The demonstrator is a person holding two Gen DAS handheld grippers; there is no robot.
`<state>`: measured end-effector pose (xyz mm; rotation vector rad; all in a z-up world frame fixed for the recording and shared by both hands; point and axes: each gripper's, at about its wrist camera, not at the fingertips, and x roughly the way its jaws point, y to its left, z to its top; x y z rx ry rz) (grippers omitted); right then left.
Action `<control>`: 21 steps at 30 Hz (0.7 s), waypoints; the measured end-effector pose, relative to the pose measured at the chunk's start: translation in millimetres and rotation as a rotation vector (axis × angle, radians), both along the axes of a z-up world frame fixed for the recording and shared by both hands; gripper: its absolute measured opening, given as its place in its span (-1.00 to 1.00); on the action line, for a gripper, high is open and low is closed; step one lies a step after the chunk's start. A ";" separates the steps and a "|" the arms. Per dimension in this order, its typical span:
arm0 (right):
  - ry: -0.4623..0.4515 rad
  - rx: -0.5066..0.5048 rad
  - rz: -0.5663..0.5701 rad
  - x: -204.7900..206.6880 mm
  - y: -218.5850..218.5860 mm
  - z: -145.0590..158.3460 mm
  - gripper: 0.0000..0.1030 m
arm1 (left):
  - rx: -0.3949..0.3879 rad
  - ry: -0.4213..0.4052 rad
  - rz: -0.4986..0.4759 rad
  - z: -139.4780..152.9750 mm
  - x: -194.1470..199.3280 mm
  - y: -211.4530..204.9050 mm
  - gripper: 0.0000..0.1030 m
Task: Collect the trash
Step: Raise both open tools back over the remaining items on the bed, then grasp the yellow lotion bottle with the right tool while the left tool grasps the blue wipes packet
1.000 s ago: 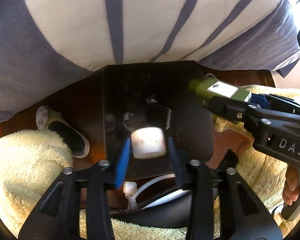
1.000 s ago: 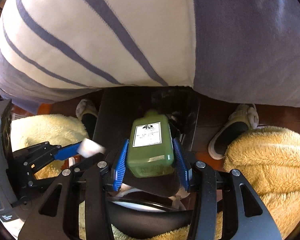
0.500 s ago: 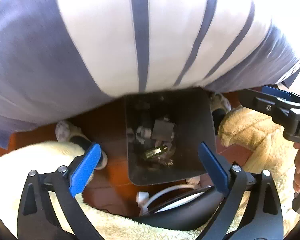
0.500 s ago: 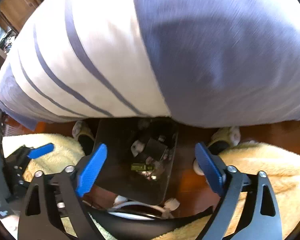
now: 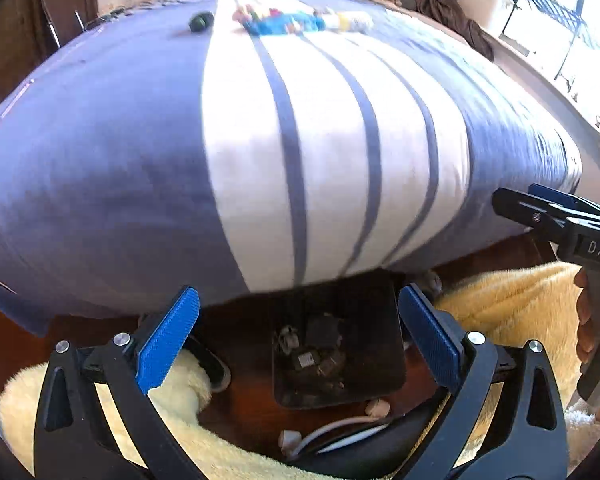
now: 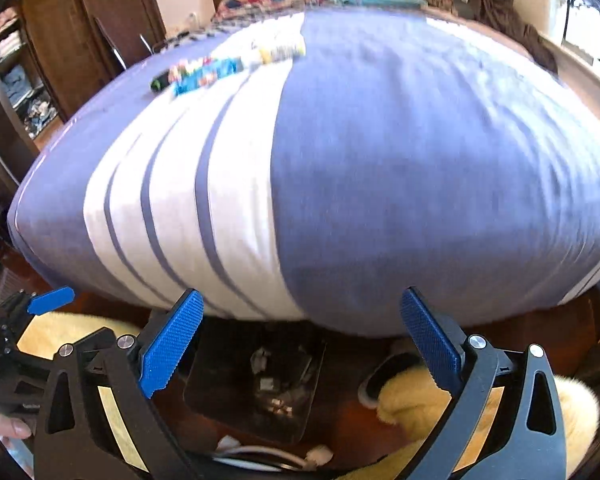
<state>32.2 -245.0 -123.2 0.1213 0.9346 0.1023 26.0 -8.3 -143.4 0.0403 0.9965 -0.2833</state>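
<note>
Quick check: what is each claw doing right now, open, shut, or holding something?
Left claw: open, jaws have just been opening, nothing between them.
Right claw: open, jaws have just been opening, nothing between them.

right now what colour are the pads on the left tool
Blue, textured pads on black arms; clearest in the left wrist view.
</note>
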 end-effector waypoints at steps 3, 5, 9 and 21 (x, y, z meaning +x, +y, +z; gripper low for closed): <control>-0.040 -0.023 -0.002 13.1 -3.8 16.2 0.93 | 0.018 -0.033 0.013 13.3 11.5 3.0 0.84; -0.058 -0.031 -0.003 21.3 -4.4 22.4 0.93 | 0.029 -0.054 0.018 22.8 19.9 4.1 0.84; -0.077 -0.031 -0.005 41.3 -5.9 31.2 0.93 | 0.039 -0.076 0.029 32.6 39.2 11.4 0.84; -0.088 -0.018 0.004 129.9 -0.4 50.0 0.93 | 0.053 -0.088 0.059 48.2 109.9 20.7 0.84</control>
